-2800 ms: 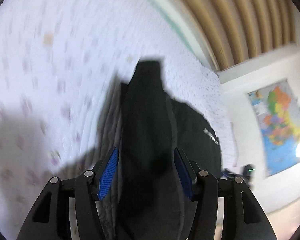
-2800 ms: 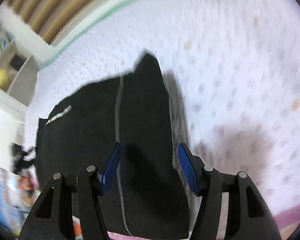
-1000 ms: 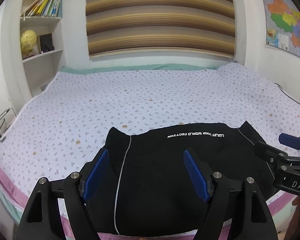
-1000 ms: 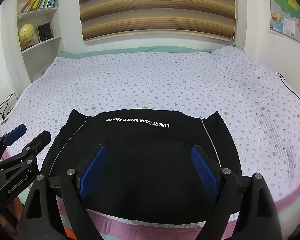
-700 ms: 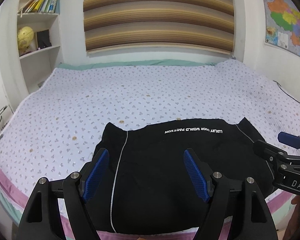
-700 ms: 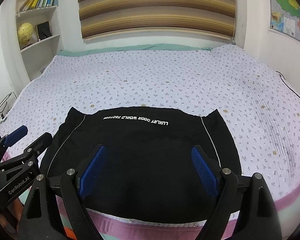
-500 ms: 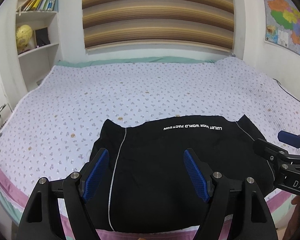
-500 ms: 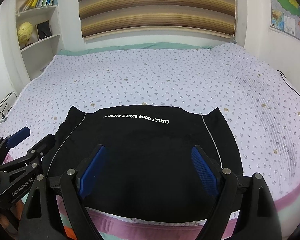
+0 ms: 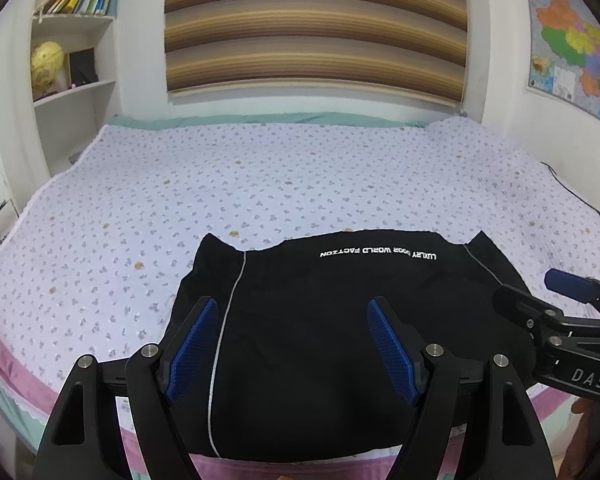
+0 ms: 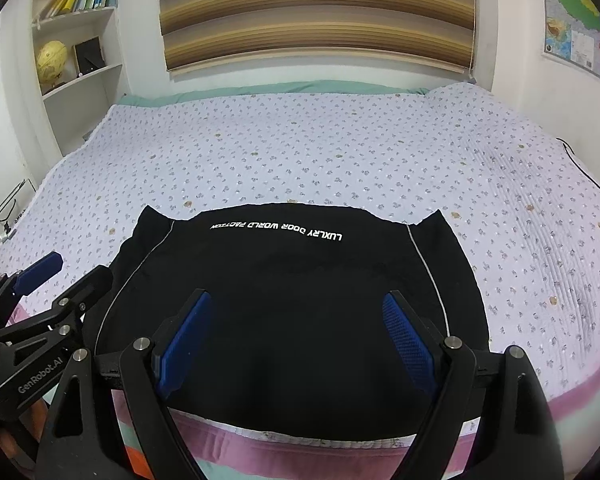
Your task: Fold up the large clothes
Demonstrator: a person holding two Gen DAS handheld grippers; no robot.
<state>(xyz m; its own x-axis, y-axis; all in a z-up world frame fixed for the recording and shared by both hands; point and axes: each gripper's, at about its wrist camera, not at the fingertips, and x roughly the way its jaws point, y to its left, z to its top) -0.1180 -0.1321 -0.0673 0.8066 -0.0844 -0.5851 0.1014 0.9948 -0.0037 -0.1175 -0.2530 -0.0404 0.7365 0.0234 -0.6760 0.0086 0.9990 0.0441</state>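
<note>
A black garment (image 9: 340,312) (image 10: 292,300), folded into a flat rectangle with white piping and a white lettered line along its far edge, lies at the near edge of the bed. My left gripper (image 9: 292,316) hovers above its left half, open, nothing between the blue pads. Over the middle of the garment my right gripper (image 10: 298,310) is open as well and empty. Each gripper shows in the other's view: the right gripper (image 9: 540,300) at the right edge, the left gripper (image 10: 66,280) at the left edge, both held off the cloth.
The bed (image 9: 300,168) (image 10: 340,152) has a lilac flowered cover with a pink hem at the near edge. White shelves (image 9: 76,80) with books and a yellow globe stand at left. A striped blind hangs behind; a map (image 9: 572,48) is on the right wall. A black cable runs along the bed's right side.
Well before, both grippers stood close over the garment, their pads either side of a raised fold. Since a second ago the left view has drifted slightly; the garment lies still, both grippers open.
</note>
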